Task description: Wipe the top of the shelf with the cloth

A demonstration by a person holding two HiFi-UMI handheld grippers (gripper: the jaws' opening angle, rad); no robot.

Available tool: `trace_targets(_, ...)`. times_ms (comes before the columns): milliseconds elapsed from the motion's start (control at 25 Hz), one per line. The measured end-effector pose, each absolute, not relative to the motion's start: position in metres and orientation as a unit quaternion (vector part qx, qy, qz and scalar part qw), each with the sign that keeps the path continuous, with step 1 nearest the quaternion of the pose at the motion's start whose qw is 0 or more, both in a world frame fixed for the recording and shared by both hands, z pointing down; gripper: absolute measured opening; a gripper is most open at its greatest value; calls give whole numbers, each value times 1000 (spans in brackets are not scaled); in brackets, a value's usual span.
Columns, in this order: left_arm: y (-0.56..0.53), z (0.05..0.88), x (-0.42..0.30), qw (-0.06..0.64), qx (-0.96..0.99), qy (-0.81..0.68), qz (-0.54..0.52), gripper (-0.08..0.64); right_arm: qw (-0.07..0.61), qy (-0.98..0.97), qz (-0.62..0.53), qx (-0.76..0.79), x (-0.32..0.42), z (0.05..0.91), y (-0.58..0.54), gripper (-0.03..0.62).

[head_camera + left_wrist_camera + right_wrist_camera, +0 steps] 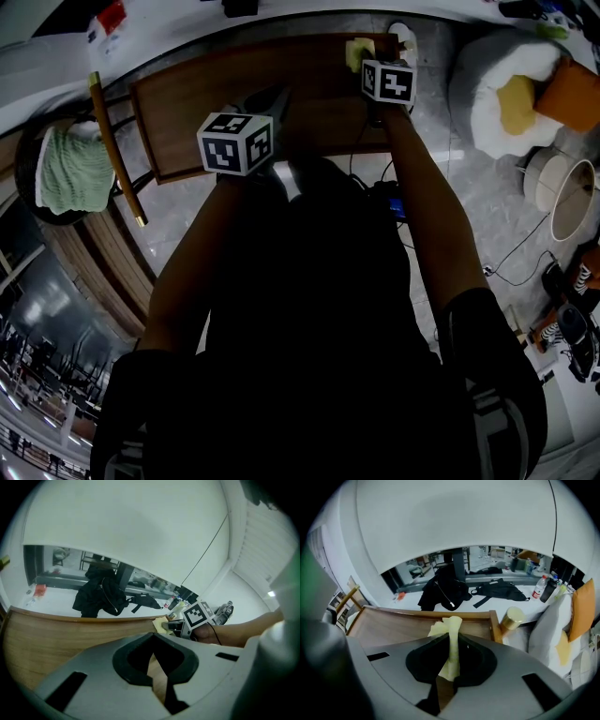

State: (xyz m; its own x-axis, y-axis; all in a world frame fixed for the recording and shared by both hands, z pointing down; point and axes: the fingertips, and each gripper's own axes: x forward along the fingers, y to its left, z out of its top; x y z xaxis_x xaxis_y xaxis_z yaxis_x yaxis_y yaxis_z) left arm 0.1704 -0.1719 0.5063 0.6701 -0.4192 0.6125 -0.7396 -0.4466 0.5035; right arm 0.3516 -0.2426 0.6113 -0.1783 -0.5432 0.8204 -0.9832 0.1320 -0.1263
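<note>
Since both jaw cameras sit closest, I start there. My right gripper point(449, 667) is clamped on the cloth point(451, 639): a pale yellow strip stands pinched upright between the jaws. Its crumpled far end spills onto the shelf top point(393, 625). My left gripper point(158, 679) has its jaws drawn together with nothing in them; only a sliver of wood grain shows through the narrow slit.

From the head view, both grippers are over the brown wooden top. The left is near the middle of the near edge, and the right is at the far right end, with the cloth by the far rim near that corner. I can't tell whether the left jaws touch the wood. From the left gripper view, the right gripper's marker cube sits off to the right, with the cloth just beside it on the wood.

Just past the shelf's right corner is a gold-capped post point(513, 617). Right of it is a white cushion point(506, 84) with an orange pillow point(567, 94) leaning on it. Left of the shelf, a green towel point(70, 169) lies bunched on a round dark seat.

Farther back, a black jacket point(445, 590) and a black bag point(499, 590) lie on a white ledge. A clear bottle point(539, 588) stands at its right end.
</note>
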Motion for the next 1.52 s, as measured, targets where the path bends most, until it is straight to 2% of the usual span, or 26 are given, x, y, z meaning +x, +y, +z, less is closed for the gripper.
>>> trace_targets(440,-159,498,155,393,826,-358,189,12,322,-586,332,666,400,605,-242,43)
trace_targets(640,-155,497,126,399,821,-371,172,12,329,-556,330,688,399,602,-239,43)
trace_targets(760,-155,496,98,404,815,-384,159,12,309,-559,341,690,379,591,-231,43)
trace_targets(960,-156,486,37,404,807,-405,143,12,269,-614,342,659,287,561,-216,43)
trace_targets(1240,-147,459,-53,383,809,-418,158,12,206,-709,378,559,102,543,-199,43)
trace_targets(1520,-132,444,-153,385,781,-450,197,12,192,-791,372,447,-74,546,-198,43)
